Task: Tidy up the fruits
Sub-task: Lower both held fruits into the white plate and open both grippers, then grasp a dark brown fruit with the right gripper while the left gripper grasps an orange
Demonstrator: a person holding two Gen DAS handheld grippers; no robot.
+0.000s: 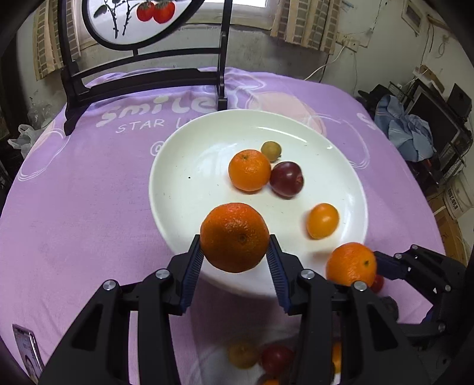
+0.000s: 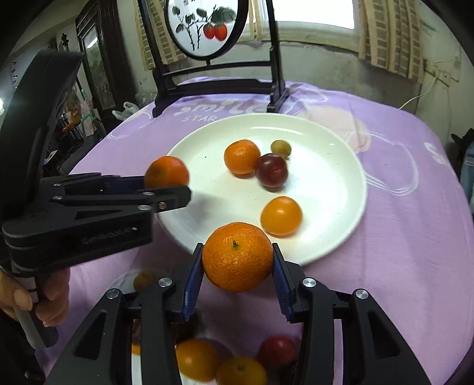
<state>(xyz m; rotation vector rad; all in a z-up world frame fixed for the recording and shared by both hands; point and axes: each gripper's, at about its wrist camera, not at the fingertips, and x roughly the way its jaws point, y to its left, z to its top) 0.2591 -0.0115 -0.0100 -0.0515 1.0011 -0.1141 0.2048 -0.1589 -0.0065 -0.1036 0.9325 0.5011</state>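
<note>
My left gripper (image 1: pixel 235 245) is shut on a mandarin (image 1: pixel 234 237) above the near rim of a white plate (image 1: pixel 183 165). My right gripper (image 2: pixel 238 260) is shut on another mandarin (image 2: pixel 238 256) just short of the plate's (image 2: pixel 334 189) near rim. On the plate lie a mandarin (image 1: pixel 249 169), a dark red plum (image 1: pixel 286 178), a small green fruit (image 1: pixel 271 151) and a yellow-orange fruit (image 1: pixel 322 220). The right gripper with its mandarin (image 1: pixel 351 263) shows at the lower right of the left wrist view. The left gripper with its mandarin (image 2: pixel 166 172) shows at the left of the right wrist view.
A purple cloth (image 1: pixel 89 192) covers the round table. A dark wooden stand with a round painted screen (image 2: pixel 207 26) stands behind the plate. Several more fruits (image 2: pixel 240 371) lie near me under the grippers, on what looks like a second plate. A phone (image 1: pixel 26 349) lies at the near left edge.
</note>
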